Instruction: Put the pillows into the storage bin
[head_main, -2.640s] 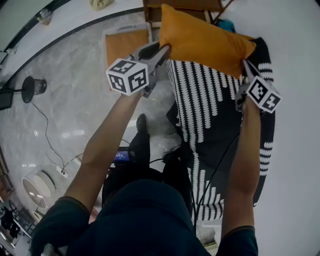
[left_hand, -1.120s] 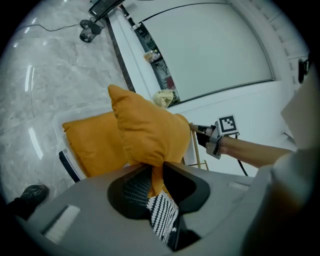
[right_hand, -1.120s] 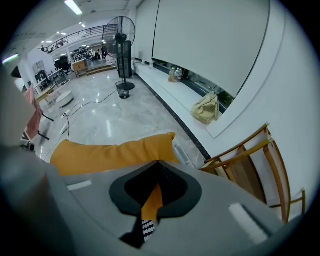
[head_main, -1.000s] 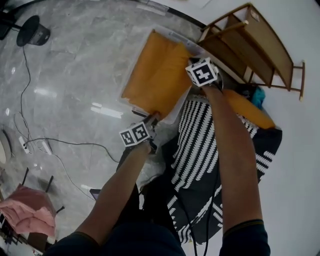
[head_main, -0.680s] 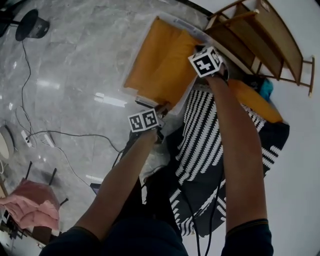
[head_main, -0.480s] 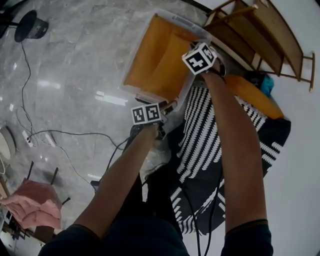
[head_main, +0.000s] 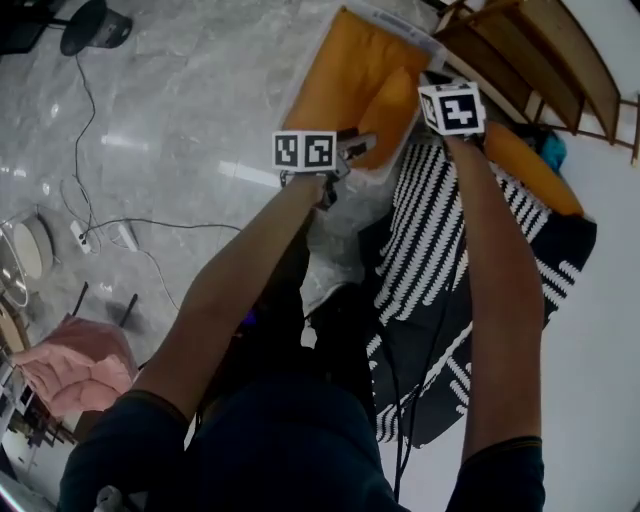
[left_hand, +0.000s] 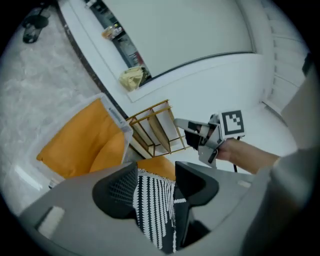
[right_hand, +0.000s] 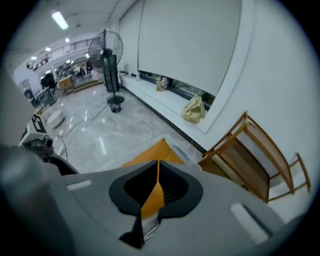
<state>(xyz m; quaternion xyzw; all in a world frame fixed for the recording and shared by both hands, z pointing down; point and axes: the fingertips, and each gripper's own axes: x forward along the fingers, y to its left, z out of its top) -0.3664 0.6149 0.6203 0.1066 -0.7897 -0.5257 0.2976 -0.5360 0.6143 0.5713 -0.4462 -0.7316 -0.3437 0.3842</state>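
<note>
Storage bin (head_main: 398, 20), on the floor (head_main: 180, 120): holds two orange pillows (head_main: 360, 80).
Third orange pillow (head_main: 530, 168): outside the bin, on a striped throw (head_main: 430, 230), near the wooden rack (head_main: 545, 45).
Left tongs (head_main: 360, 143): at the bin's near edge, jaws just opened, apart, empty.
Right tongs (left_hand: 180, 124): closed, empty.
Standing fan (right_hand: 109, 60): right gripper view only.
Pink cloth (head_main: 80, 365): head view only.
</note>
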